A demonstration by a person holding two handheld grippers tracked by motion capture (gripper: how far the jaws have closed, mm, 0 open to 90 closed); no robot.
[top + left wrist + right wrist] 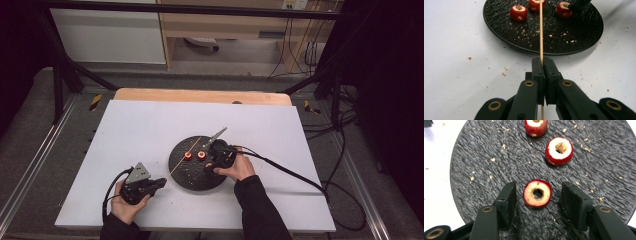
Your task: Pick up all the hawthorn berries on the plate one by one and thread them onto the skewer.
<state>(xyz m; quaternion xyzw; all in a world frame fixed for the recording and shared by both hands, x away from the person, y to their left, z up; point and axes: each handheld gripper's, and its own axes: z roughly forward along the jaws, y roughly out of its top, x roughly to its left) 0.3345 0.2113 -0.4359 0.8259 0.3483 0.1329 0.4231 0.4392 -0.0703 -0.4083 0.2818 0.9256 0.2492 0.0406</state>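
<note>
Thin wooden skewer [541, 30] lying level, reaching over the black plate [584, 37], red-skinned cored fruit slice [537, 193] flat on that plate, hole up, two more slices [559, 150] beyond it

Plate [196, 172] at table [140, 130] centre. Three fruit rings on it: one [537, 193] between the right gripper [537, 200] pads, untouched; two [559, 151] beyond. Skewer [541, 30] crosses the plate, near end clamped in left gripper [543, 67], left of plate.
</note>
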